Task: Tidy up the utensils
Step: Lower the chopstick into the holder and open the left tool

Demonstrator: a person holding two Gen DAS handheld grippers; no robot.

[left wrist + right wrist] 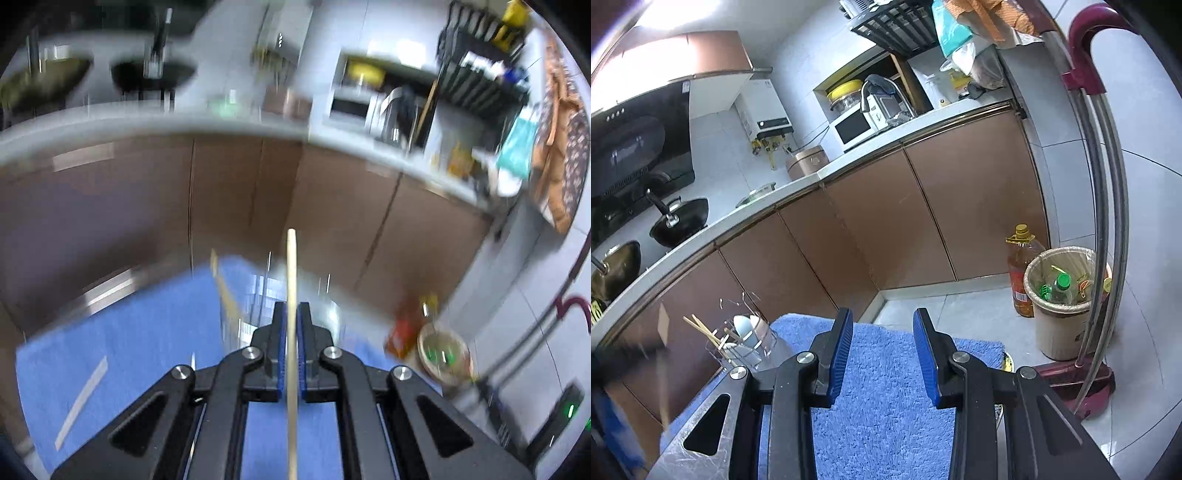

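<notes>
- Left wrist: looks forward along the tongs point(291, 317), close above the blue mat point(122, 354), facing the cabinets point(147, 206); blurred.
- Right wrist: same heading over the mat point(882, 387), sharp.
- Shared: mat, cabinets, bin point(1060, 314).

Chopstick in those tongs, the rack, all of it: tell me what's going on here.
A person is sorting utensils with a pair of tongs in each hand. The left tongs are shut on a single wooden chopstick, held above a blue mat; that view is blurred. The right tongs are open and hold nothing, over the same mat. At the mat's far left corner stands a wire rack that already holds more chopsticks and some spoons.
</notes>
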